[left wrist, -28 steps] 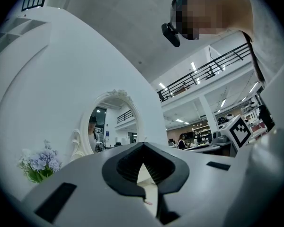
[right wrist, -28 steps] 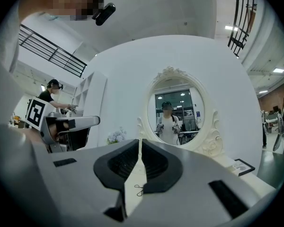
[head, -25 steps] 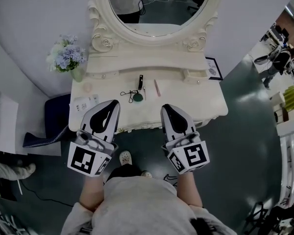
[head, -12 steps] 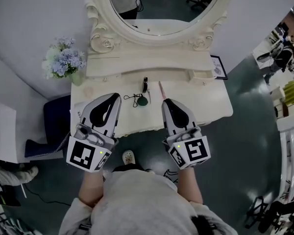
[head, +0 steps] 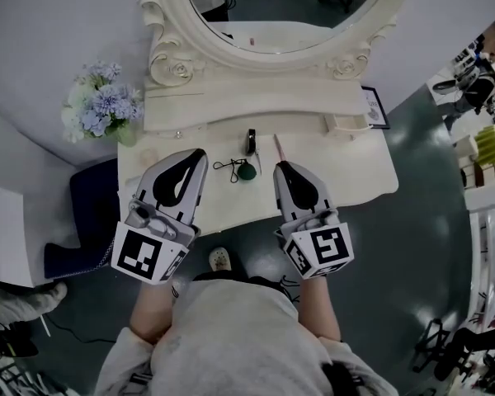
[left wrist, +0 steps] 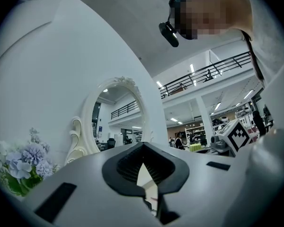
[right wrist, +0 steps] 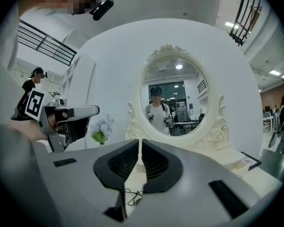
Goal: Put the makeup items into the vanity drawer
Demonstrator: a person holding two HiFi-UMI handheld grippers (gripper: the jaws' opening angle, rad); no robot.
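Your two forearms reach forward from your body, side by side. The marker cubes are toward you and the jaws point at the vanity table [head: 355, 180].

Your left gripper [head: 195, 155] is over the left part of the table top. Its jaws are closed tip to tip and hold nothing. Your right gripper [head: 281, 168] is over the front edge of the table, to the right of the middle. Its jaws are almost together, with only a thin slit between them, and they also hold nothing.

The makeup items lie on the table top between the two grippers and a little beyond their tips. A dark green round item [head: 246, 172] with a thin black cord [head: 225, 166] lies between the two tips. In the right gripper view you see this cord [right wrist: 132, 196] on the table, low between the jaws. Behind it a short dark tube [head: 250, 141] lies. A pink stick [head: 278, 146] lies just beyond the tip of your right gripper, very near to it.

Farther back, a bunch of pale blue flowers [head: 95, 110] stands at the left corner and a small framed card [head: 376, 107] at the right corner. The oval mirror [head: 289, 11] rises behind them.
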